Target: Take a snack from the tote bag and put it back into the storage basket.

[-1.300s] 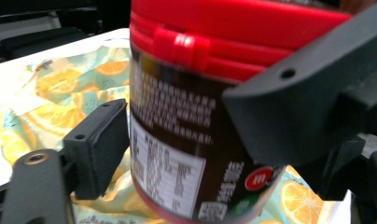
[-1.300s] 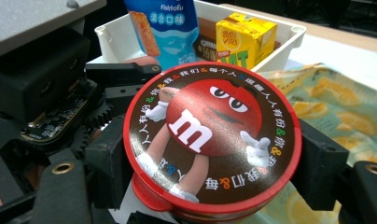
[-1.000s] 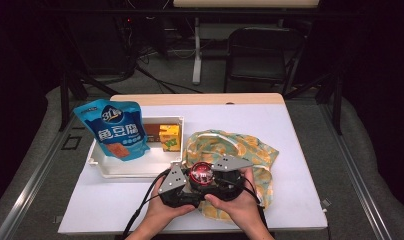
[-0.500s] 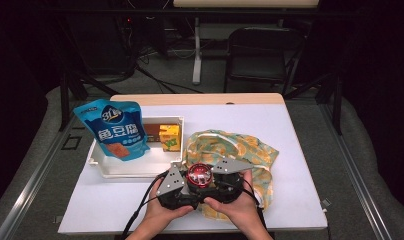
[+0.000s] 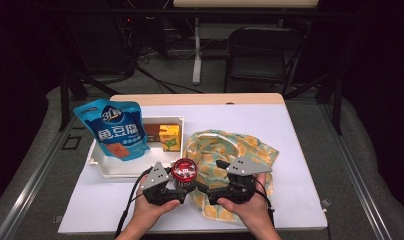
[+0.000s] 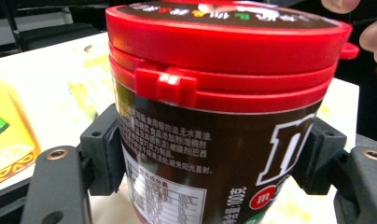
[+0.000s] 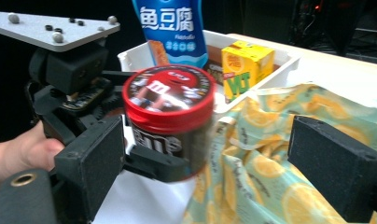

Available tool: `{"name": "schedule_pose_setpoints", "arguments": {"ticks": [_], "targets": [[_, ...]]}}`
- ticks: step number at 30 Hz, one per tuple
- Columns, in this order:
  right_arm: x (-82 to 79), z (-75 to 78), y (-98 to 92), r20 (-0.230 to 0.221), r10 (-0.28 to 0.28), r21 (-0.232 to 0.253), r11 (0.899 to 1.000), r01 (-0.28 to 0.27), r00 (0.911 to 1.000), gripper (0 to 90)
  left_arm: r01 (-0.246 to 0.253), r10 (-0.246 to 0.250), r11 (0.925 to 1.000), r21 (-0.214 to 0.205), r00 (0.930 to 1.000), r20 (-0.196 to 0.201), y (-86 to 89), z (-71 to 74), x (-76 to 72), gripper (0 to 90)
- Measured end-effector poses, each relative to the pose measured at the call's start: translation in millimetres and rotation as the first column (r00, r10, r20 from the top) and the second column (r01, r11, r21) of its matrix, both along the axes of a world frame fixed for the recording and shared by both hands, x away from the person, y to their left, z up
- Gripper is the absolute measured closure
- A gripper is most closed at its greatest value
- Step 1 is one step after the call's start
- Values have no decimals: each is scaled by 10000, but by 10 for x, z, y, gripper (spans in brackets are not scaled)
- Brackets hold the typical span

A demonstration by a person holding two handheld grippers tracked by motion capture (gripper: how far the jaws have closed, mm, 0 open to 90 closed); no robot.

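We hold the brown plastic candy tub with a red snap lid [image 5: 183,172] upright in our left gripper [image 5: 177,188], jaws clamped on its sides, just above the white tabletop [image 5: 300,150] between the white tray [image 5: 110,167] and the orange-print cloth bag [image 5: 230,150]. Our right gripper [image 5: 208,192] has just been opening its jaws; they stand wide with nothing between them. The tub looks handed over; placing it remains.
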State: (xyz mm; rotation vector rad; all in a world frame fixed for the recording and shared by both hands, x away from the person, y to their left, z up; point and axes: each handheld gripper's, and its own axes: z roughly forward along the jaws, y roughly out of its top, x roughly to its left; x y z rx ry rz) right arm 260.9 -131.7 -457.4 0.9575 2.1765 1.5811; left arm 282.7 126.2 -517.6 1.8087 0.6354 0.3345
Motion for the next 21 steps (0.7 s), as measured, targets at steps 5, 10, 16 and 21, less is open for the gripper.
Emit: {"name": "schedule_pose_setpoints", "arguments": {"ticks": [5, 10, 16, 21], "targets": [[24, -97, -168, 91, -515, -241, 9984, 518, 9986, 109, -251, 250, 9996, -134, 9997, -64, 132, 13, 18, 260], [42, -227, -330, 10, -1021, -482, 9936, 1020, 9948, 112, -527, 525, 9982, -279, 9986, -77, 254, 33, 32, 259], [38, -324, -538, -64, -1417, -488, 9888, 1413, 9899, 117, -848, 847, 9958, -348, 9964, -47, 387, 44, 65, 259], [39, -396, -705, -222, -1669, -606, 9844, 1653, 9857, 120, -1063, 1062, 9935, -398, 9943, -61, 494, 62, 84, 259]]}}
